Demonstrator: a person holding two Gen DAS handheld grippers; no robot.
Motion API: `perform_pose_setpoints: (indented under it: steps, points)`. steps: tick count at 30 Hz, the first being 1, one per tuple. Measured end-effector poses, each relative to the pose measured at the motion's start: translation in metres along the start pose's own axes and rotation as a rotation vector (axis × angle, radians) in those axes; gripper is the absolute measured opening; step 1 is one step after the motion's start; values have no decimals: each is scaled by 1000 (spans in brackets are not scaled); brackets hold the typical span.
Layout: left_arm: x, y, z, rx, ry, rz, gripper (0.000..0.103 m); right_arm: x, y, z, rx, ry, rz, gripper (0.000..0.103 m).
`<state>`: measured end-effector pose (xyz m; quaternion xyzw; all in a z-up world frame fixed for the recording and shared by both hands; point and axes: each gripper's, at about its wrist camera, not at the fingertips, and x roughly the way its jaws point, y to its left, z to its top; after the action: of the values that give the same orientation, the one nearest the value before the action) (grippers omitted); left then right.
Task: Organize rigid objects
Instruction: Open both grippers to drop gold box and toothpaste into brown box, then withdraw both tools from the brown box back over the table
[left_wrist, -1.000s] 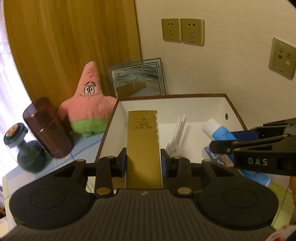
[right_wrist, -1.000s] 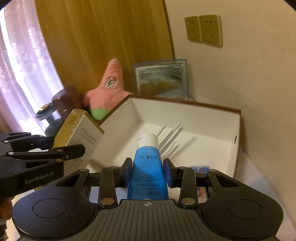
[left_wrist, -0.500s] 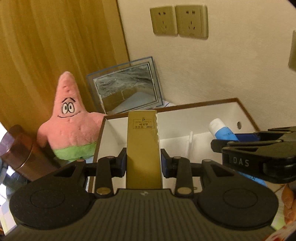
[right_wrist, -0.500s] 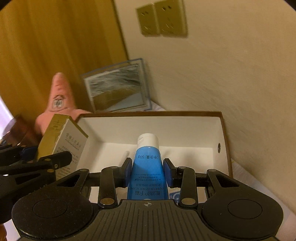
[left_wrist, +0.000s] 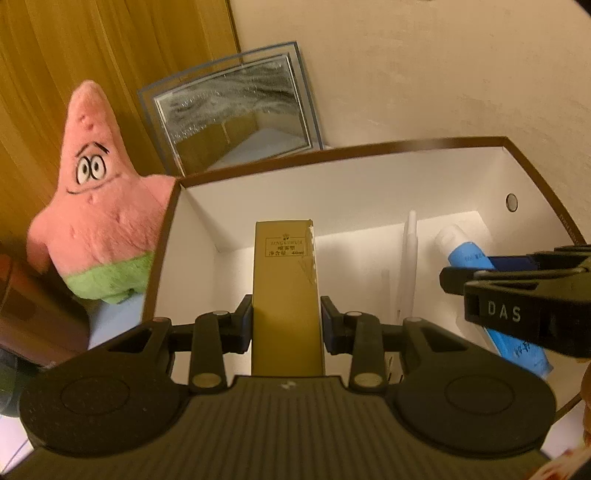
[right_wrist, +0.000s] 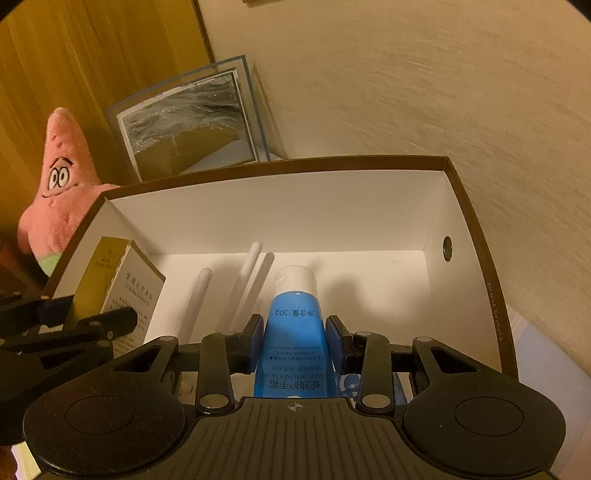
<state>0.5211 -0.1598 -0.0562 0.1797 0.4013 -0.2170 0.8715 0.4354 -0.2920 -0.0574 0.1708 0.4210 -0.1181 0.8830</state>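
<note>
Both jaws were clamped: left gripper (left_wrist: 286, 321) on the gold carton (left_wrist: 285, 280), frame centre over the white storage box (left_wrist: 369, 188), likely light but crushable, side-held; right gripper (right_wrist: 294, 341) on the blue hand-cream tube (right_wrist: 294, 325), likely soft and slippery, gripped mid-body.

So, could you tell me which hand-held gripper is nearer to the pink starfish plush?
Left. The left hand-held gripper, holding the gold box, is on the side of the white box beside the plush; the right hand-held gripper is farther along.
</note>
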Motion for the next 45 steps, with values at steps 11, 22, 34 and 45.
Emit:
perform_pose_setpoints:
  steps: [11, 22, 34, 45]
  points:
    - [-11, 2, -6, -20, -10, -2, 54, -11, -1, 0, -23, 23, 43, 53]
    - [-59, 0, -18, -99, -42, -25, 54, -58, -5, -28, -88, 7, 122, 58]
    - [-126, -6, -39, -193, -98, -23, 54, -109, -14, -43, -124, -34, 187, 59]
    - [-179, -13, -75, -276, -131, -2, 54, -149, -15, -66, -169, -52, 239, 59]
